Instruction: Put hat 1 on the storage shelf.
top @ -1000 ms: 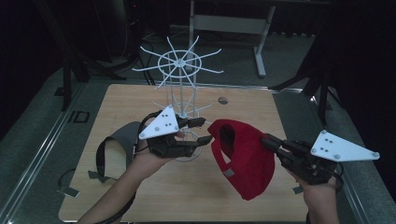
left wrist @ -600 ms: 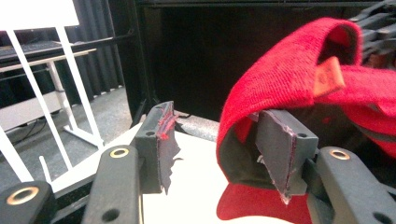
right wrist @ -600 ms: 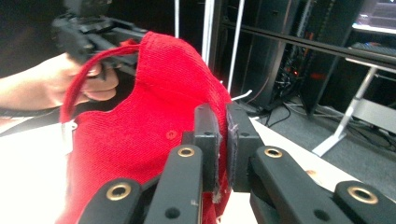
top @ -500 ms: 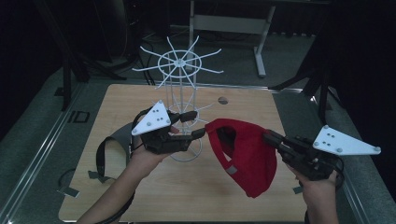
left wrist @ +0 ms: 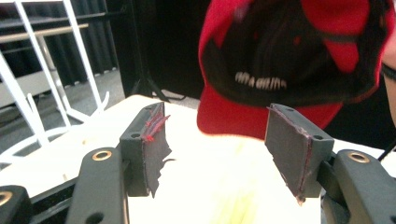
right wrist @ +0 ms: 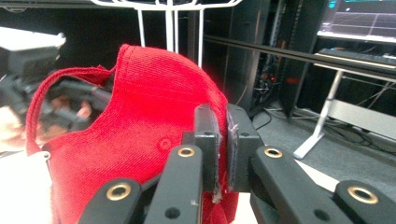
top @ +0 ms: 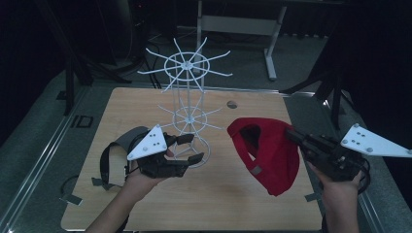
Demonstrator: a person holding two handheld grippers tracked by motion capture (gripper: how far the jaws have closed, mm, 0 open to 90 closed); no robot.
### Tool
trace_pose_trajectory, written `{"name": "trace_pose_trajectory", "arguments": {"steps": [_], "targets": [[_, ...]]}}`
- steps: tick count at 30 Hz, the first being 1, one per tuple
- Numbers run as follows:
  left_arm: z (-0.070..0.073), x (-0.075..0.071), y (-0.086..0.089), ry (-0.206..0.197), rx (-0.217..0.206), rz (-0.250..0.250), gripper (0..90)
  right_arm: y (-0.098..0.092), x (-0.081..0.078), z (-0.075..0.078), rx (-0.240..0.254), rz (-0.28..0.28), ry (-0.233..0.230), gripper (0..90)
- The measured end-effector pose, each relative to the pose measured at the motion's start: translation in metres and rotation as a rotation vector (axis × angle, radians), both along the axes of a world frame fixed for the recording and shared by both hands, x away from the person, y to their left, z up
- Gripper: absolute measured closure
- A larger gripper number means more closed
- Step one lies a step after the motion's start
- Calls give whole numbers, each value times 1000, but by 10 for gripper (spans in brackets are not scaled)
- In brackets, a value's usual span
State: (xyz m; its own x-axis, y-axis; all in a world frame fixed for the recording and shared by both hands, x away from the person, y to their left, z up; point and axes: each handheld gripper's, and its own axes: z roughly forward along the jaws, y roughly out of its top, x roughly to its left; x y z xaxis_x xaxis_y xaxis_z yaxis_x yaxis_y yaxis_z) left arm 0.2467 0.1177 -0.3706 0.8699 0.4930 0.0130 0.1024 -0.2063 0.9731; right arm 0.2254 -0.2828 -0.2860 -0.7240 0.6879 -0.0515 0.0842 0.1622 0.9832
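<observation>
A red cap (top: 267, 150) hangs over the right half of the wooden table (top: 233, 204), its dark inside turned toward the left. My right gripper (top: 292, 134) is shut on its crown; in the right gripper view the jaws (right wrist: 222, 126) pinch the red fabric (right wrist: 140, 135). My left gripper (top: 193, 148) sits left of the cap, by the foot of the wire stand. Its jaws have just been opening and nothing lies between them. In the left gripper view the gripper (left wrist: 217, 140) faces the cap (left wrist: 289, 60), which is some way off.
A white wire rack (top: 187, 87) with spokes at two heights stands at the table's middle back. A grey cap (top: 119, 150) lies at the left, under my left hand. A small dark round spot (top: 232, 104) marks the tabletop behind the red cap.
My left gripper has drawn back to the left and sunk a little, away from the red cap, with its jaws wider apart. The right gripper and cap have barely shifted.
</observation>
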Motion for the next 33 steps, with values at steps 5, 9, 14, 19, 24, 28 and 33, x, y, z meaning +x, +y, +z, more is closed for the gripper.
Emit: {"name": "trace_pose_trajectory", "arguments": {"steps": [5, 9, 14, 19, 24, 28, 33], "targets": [[-20, -7, 9, 8, 18, 13, 381, -4, 2, 5, 10, -17, -5, 848], [-36, -12, 19, 17, 11, 11, 381, -6, 5, 10, 12, -35, -11, 849], [-60, -18, 25, 41, 26, 22, 365, -7, 9, 17, 8, -57, -20, 849], [-92, -24, 26, 88, 31, 20, 270, -8, 17, 18, 6, -71, -6, 849], [-121, -27, 30, 109, 16, 55, 164, -10, 23, 21, 14, -87, -7, 849], [-139, -28, 35, 118, 29, 83, 143, -11, 28, 29, 28, -98, -18, 849], [-155, -28, 42, 131, 23, 132, 136, -8, 36, 45, 28, -126, -39, 849]]}}
